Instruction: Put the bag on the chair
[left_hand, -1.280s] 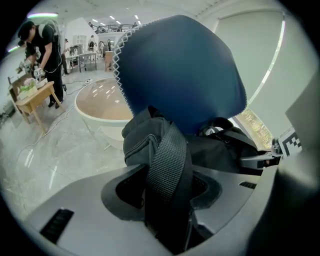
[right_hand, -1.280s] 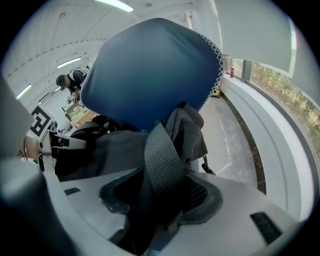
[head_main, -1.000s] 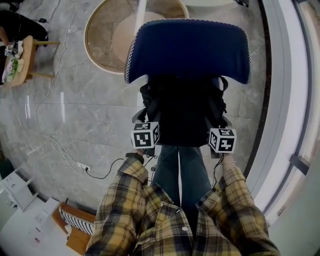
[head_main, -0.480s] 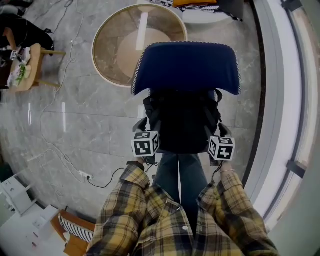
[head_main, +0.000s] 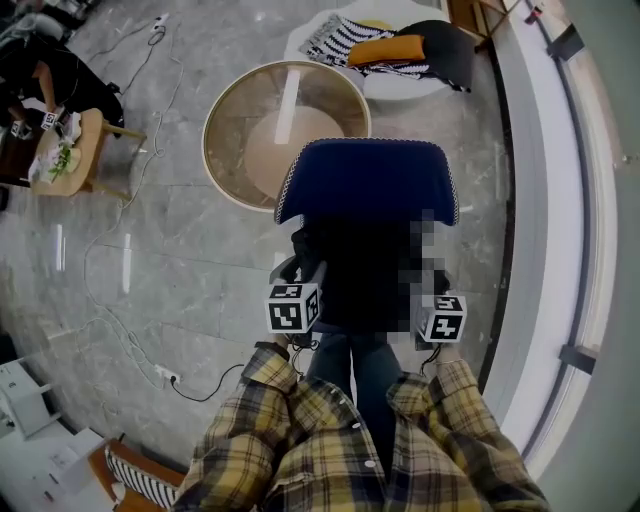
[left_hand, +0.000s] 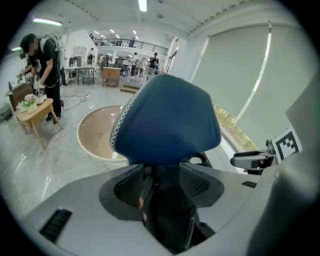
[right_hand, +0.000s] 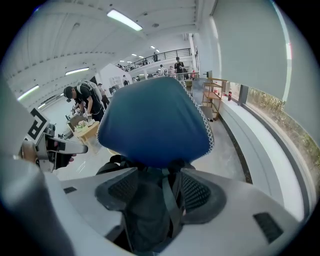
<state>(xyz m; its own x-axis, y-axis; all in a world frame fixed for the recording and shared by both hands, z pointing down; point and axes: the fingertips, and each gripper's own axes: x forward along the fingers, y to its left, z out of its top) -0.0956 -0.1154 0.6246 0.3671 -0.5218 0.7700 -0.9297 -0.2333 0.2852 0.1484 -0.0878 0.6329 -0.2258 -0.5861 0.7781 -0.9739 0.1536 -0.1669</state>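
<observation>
Black fabric is filling the space ahead of us: the bag (head_main: 352, 270) is sitting on the chair (head_main: 365, 180) at our twelve o'clock, tucked right under the blue backrest (right_hand: 152, 120). We are holding the left gripper (left_hand: 160, 176) at the bag's nine o'clock and the right gripper (right_hand: 160, 185) at its three o'clock. Both are standing with fingers spread wide. The right ones have just been opening, with a strap (right_hand: 169, 200) running between them unpinched. The left ones are flanking the bag's side without squeezing it. A round table (head_main: 285, 125) is standing at the chair's eleven o'clock.
</observation>
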